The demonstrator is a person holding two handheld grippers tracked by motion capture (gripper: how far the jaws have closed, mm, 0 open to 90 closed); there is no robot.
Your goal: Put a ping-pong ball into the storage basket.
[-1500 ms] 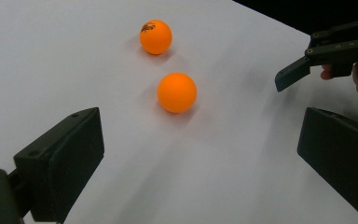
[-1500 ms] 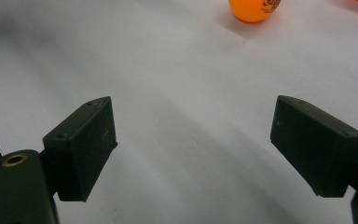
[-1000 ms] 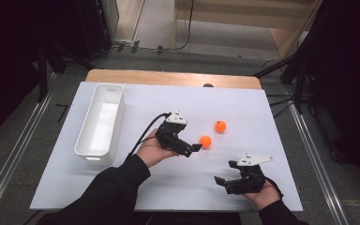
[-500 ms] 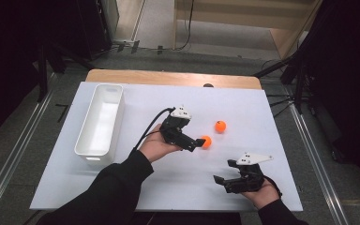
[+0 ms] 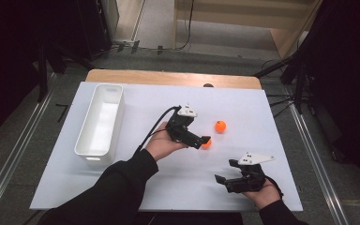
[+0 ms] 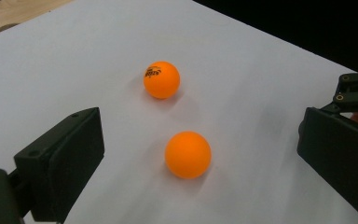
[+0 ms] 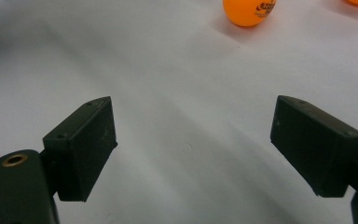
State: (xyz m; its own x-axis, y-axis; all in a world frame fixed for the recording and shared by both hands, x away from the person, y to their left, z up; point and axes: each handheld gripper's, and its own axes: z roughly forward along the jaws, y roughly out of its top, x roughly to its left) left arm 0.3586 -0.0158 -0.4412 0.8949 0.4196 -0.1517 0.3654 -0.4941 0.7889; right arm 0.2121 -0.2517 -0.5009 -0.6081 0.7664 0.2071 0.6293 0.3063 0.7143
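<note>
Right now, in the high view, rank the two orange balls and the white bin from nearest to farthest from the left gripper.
From the left gripper:
1. Near orange ball, right at the open jaws' tips.
2. Far orange ball, a little beyond, up and to the right.
3. White bin, well off at the table's left side.

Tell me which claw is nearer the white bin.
Left. The left claw is mid-table, right of the white bin, open around an orange ball. The right claw sits farther away near the front right edge.
</note>
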